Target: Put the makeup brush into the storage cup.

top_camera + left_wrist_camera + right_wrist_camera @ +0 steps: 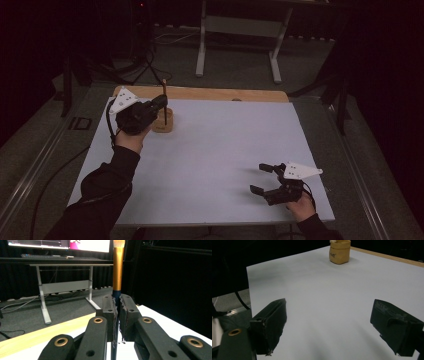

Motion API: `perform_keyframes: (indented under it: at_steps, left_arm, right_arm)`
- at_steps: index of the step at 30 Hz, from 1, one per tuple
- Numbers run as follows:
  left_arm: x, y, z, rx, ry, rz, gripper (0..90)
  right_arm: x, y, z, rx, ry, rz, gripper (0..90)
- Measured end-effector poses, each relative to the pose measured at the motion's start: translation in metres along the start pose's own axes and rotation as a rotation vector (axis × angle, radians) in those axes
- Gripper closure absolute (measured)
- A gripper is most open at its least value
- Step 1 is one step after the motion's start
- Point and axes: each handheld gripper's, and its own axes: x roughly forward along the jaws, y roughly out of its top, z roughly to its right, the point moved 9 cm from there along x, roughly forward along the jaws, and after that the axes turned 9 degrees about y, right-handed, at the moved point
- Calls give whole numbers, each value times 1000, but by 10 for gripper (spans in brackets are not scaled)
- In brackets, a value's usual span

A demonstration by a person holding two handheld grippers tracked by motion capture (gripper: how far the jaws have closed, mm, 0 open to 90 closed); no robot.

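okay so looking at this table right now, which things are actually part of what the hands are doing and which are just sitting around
In use:
left gripper, shut on the upright brush
tan holder beneath the brush

Idle or background:
right gripper, open, holding nothing
white mat
desk frame
monitors

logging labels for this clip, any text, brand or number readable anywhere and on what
Nothing can be read.
The tan holder bears a small dark mark on its side, too small and blurred to read.
The monitor behind the far desk shows bright content, too blurred to read.
The brush in the left gripper bears no text.
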Motion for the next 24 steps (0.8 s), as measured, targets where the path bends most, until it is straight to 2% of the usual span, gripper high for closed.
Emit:
perform_keyframes:
  at_steps: [4, 10, 17, 21, 24]
  left_arm:
    - [3, 7, -5, -19, 16, 34, 842]
    - [8, 14, -9, 12, 24, 43, 842]
    - [14, 16, -19, 0, 27, 57, 842]
    - [19, 16, -26, 17, 45, 58, 842]
    - [24, 17, -31, 12, 51, 60, 842]
  right_arm:
    - [0, 1, -1, -4, 2, 4, 135]
    - [1, 1, -1, -3, 8, 2, 135]
    - [1, -1, -1, 0, 10, -4, 135]
    - [1, -1, -1, 2, 8, -5, 135]
    - [1, -1, 0, 3, 9, -4, 136]
